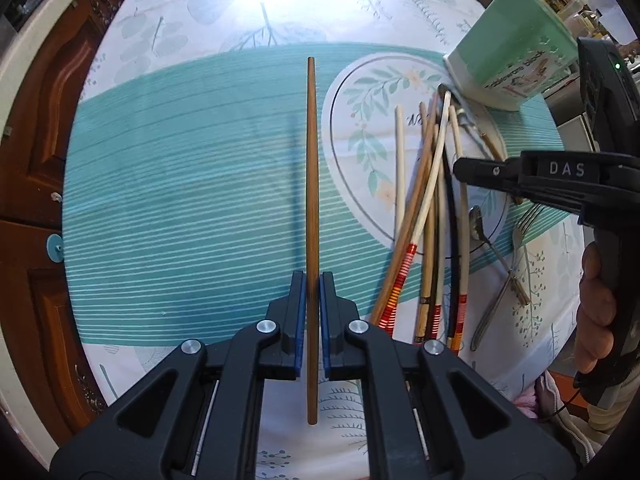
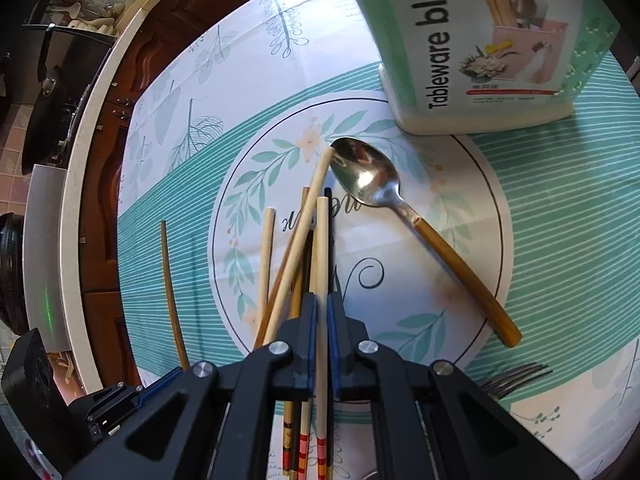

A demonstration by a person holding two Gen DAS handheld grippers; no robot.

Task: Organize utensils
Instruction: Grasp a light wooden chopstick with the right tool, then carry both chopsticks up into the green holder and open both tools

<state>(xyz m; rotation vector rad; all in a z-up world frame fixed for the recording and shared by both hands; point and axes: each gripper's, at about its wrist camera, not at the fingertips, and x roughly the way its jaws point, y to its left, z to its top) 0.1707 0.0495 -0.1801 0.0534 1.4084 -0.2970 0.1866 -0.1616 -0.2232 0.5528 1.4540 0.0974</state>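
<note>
Clamped between the blue pads of the left tool [image 1: 312, 288], a dark brown chopstick [image 1: 311, 184] is hanging above the teal-striped cloth on the counter [image 1: 180, 200]; the right tool [image 2: 322, 312] is gripping a pale chopstick [image 2: 322, 248] at the near end of the loose chopstick pile [image 2: 288, 264]; beyond it, a wooden-handled spoon [image 2: 400, 208] is lying on the printed circle, its bowl touching a chopstick tip; a fork [image 2: 516, 378] is lying to the right; farthest back, the green tableware box [image 2: 480, 40] is standing upright.
</note>
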